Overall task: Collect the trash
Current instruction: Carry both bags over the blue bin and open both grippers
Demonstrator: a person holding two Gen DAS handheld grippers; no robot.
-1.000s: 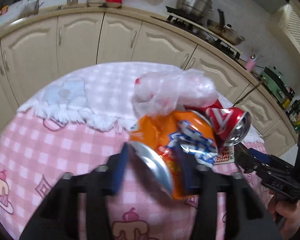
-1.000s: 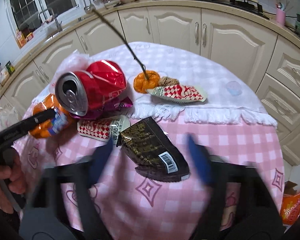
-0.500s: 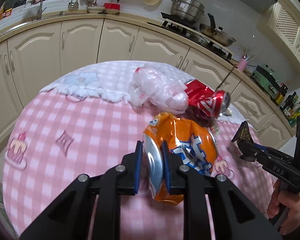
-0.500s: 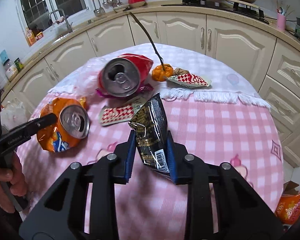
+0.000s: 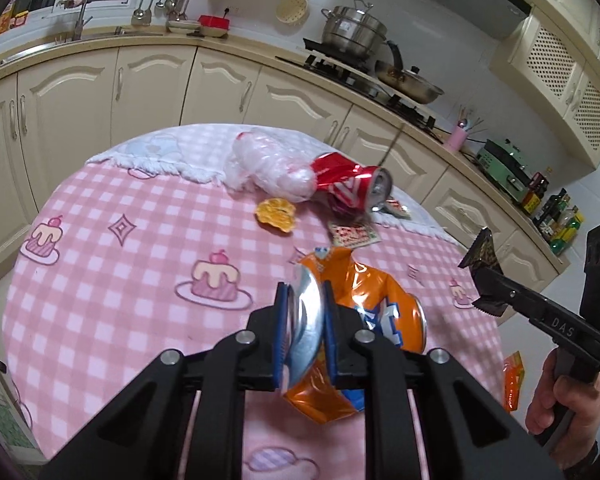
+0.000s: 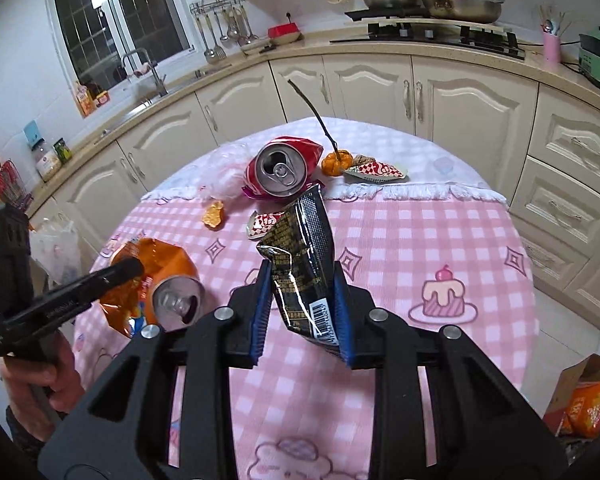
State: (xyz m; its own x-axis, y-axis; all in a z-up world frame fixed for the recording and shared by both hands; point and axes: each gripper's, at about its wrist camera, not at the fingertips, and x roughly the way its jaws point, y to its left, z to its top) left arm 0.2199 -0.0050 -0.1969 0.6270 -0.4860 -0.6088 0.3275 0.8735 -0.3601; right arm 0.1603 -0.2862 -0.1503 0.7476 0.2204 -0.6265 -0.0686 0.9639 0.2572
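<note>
My left gripper is shut on a crushed orange soda can, held above the pink checked tablecloth. The can also shows in the right wrist view. My right gripper is shut on a black snack wrapper, lifted off the table; it shows at the right of the left wrist view. A crushed red can, a crumpled clear plastic bag, an orange peel, red-and-white wrappers and a small orange fruit with a stem lie at the table's far side.
Cream kitchen cabinets curve behind the table, with a stove and pots on the counter. An orange bag in a cardboard box sits on the floor at the right. A plastic bag hangs at the left.
Both grippers closed on their items and pulled back and up: the left lifted the orange can away from the red can, uncovering the orange peel; the right lifted the black wrapper.
</note>
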